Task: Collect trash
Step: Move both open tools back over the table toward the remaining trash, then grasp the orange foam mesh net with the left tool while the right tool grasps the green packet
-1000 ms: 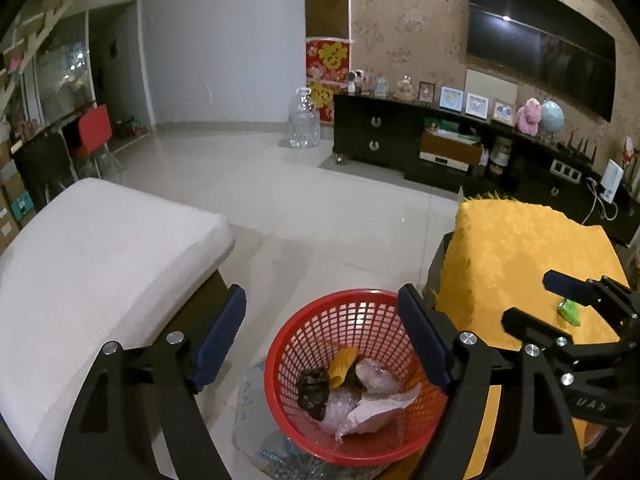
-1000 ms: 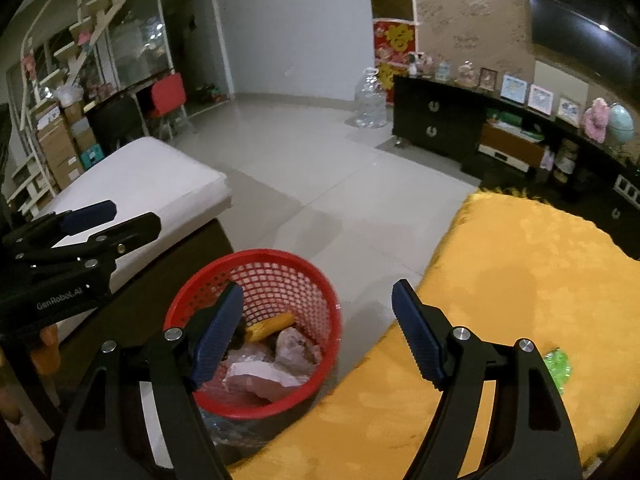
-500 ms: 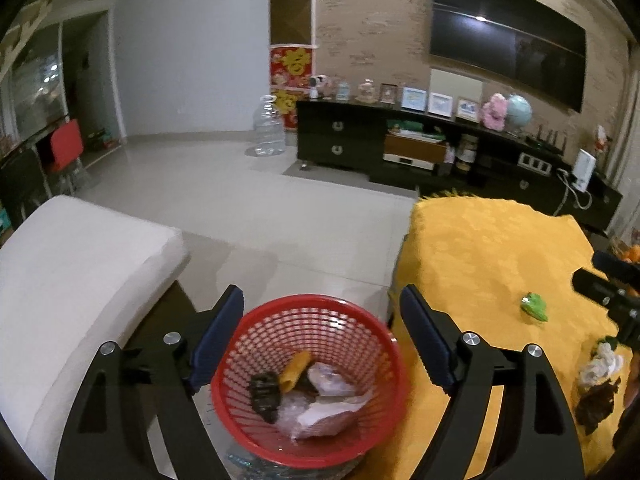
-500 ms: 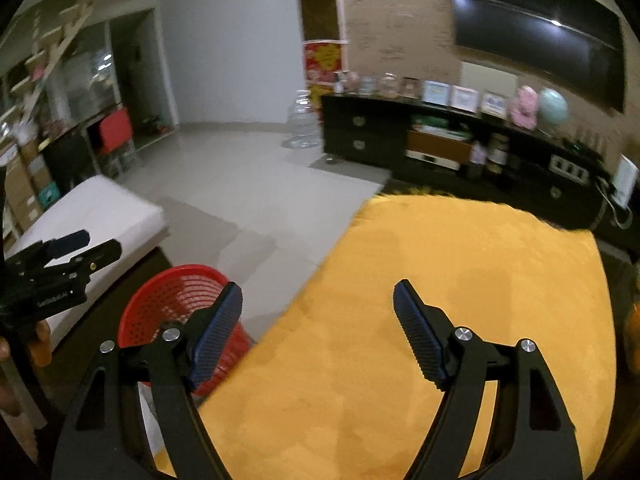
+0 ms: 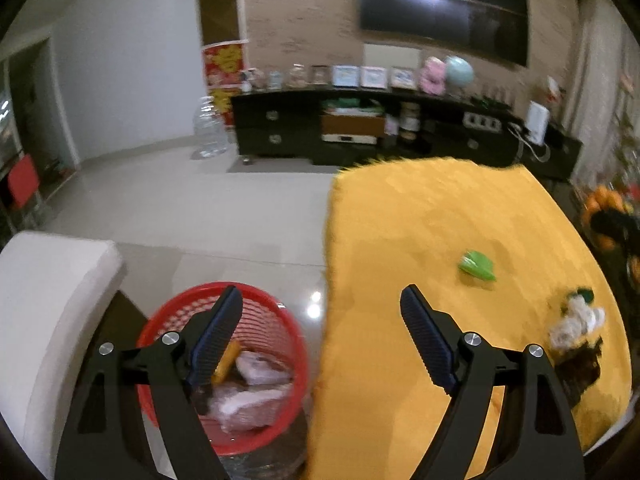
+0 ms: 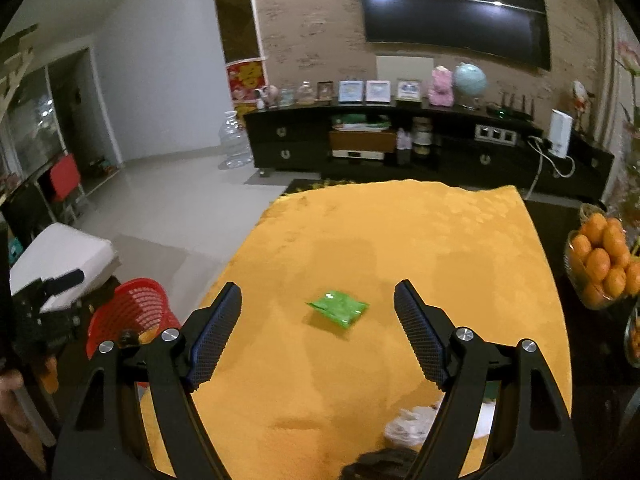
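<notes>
A green wrapper (image 6: pixel 338 308) lies on the yellow tablecloth (image 6: pixel 400 232); it also shows in the left wrist view (image 5: pixel 476 266). My right gripper (image 6: pixel 318 334) is open and empty, hovering above the cloth with the wrapper just beyond its fingertips. My left gripper (image 5: pixel 322 344) is open and empty, over the table's left edge. A red basket (image 5: pixel 256 308) with crumpled trash stands on the floor left of the table; it also shows in the right wrist view (image 6: pixel 132 312). White crumpled trash (image 5: pixel 576 320) and a dark scrap (image 5: pixel 580 368) lie at the cloth's right.
A white cushioned seat (image 5: pixel 44 300) stands left of the basket. A bowl of oranges (image 6: pixel 604 260) sits at the table's right edge. A dark TV cabinet (image 6: pixel 400 148) lines the far wall. A water jug (image 6: pixel 234 140) stands on the tiled floor.
Both grippers have swung right from the basket toward the table. The green wrapper now lies between the right gripper's fingers in view. Both stay open.
</notes>
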`<action>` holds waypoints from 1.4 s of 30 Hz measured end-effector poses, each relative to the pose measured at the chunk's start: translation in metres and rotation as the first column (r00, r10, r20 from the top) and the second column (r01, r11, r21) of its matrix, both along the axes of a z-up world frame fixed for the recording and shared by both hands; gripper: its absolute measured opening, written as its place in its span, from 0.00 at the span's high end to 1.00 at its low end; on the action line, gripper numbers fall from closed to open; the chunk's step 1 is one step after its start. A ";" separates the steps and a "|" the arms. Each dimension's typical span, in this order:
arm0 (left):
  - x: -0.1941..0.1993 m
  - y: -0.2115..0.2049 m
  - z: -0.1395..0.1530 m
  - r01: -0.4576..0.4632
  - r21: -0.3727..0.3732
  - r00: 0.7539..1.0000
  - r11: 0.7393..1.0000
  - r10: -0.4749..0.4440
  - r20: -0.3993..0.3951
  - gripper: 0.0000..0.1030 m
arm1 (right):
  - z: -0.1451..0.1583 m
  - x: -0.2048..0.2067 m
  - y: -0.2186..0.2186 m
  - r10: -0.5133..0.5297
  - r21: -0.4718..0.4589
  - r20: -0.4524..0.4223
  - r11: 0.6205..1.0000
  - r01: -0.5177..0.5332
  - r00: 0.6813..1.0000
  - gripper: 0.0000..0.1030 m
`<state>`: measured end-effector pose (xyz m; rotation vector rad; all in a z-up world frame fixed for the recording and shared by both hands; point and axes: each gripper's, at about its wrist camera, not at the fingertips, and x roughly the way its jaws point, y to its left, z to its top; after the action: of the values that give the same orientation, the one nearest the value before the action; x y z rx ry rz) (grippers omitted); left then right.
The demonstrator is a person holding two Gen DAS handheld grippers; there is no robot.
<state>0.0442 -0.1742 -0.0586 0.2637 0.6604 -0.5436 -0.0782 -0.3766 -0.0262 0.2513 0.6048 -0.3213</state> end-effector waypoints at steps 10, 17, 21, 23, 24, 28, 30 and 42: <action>-0.056 -0.066 -0.043 0.202 0.078 0.978 0.976 -0.196 -0.071 0.24 | -0.005 -0.021 -0.029 -0.068 0.038 0.010 0.997 0.067 0.998 0.26; -0.100 -0.100 -0.075 0.315 0.107 0.942 0.943 -0.297 -0.155 0.24 | -0.003 -0.033 -0.042 -0.094 0.064 0.023 0.994 0.092 0.995 0.26; -0.117 -0.114 -0.095 0.359 0.100 0.915 0.928 -0.328 -0.236 0.24 | -0.003 -0.041 -0.046 -0.102 0.076 0.025 0.992 0.100 0.994 0.26; -0.121 -0.120 -0.104 0.373 0.098 0.901 0.923 -0.335 -0.276 0.24 | -0.003 -0.043 -0.047 -0.106 0.082 0.025 0.991 0.103 0.994 0.26; -0.123 -0.122 -0.108 0.377 0.097 0.896 0.921 -0.337 -0.289 0.24 | -0.003 -0.043 -0.049 -0.108 0.085 0.025 0.991 0.106 0.994 0.26; -0.130 -0.134 -0.124 0.399 0.102 0.879 0.911 -0.349 -0.325 0.24 | -0.003 -0.046 -0.052 -0.112 0.091 0.027 0.990 0.109 0.993 0.26; -0.129 -0.135 -0.127 0.394 0.107 0.883 0.913 -0.344 -0.318 0.24 | -0.004 -0.049 -0.054 -0.113 0.094 0.029 0.989 0.110 0.993 0.26; -0.102 -0.119 -0.123 0.345 0.043 0.888 0.938 -0.311 -0.339 0.65 | -0.006 -0.054 -0.057 -0.120 0.102 0.032 0.988 0.116 0.992 0.26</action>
<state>-0.0580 -0.2934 -0.1813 0.3901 0.9781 -0.8938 -0.1324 -0.4339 -0.0317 0.3903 0.5706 -0.4003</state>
